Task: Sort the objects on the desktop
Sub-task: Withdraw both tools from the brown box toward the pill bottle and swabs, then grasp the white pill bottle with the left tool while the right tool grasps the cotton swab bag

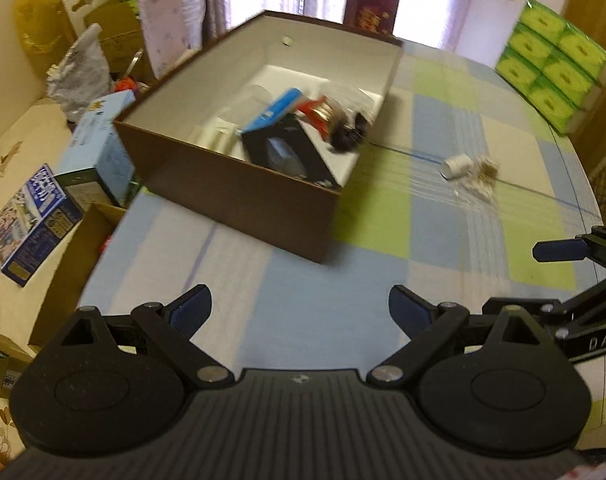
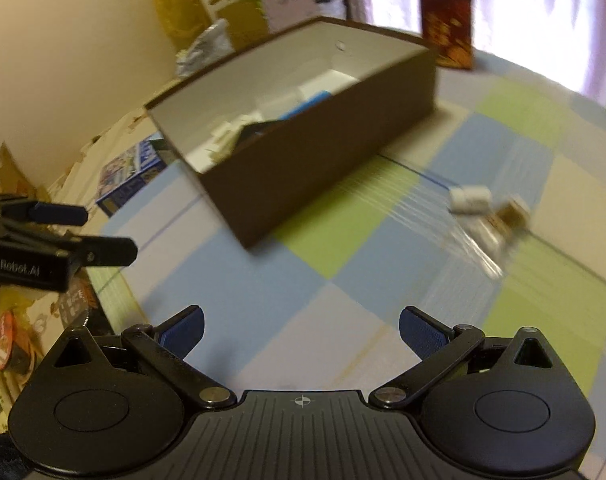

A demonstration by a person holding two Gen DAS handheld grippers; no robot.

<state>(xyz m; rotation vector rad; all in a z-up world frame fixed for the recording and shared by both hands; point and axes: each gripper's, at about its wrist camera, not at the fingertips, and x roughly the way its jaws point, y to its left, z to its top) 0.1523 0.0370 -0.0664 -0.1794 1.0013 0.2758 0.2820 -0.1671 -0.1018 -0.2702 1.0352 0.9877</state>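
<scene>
The box (image 1: 239, 196) looks like cardboard, matt dark brown outside and smooth matt white on its inner walls. The bench (image 1: 323, 280) is covered with a checked cloth (image 2: 287, 280) in blue, green and cream, with a soft, unshiny weave. At 3 o'clock from the box lies a small white cylinder (image 1: 455, 165) of smooth plastic look, touching a clear, glossy piece (image 2: 499, 220) with golden-brown content; blur hides its make. The left gripper (image 1: 299, 306) has a matt black plastic body, ribbed on top, with bright metal pivot pins and blue textured fingers (image 1: 191, 309). The right gripper (image 2: 301, 330) is the same. The green packs (image 1: 551, 64) at 2 o'clock are wrapped in glossy film.
</scene>
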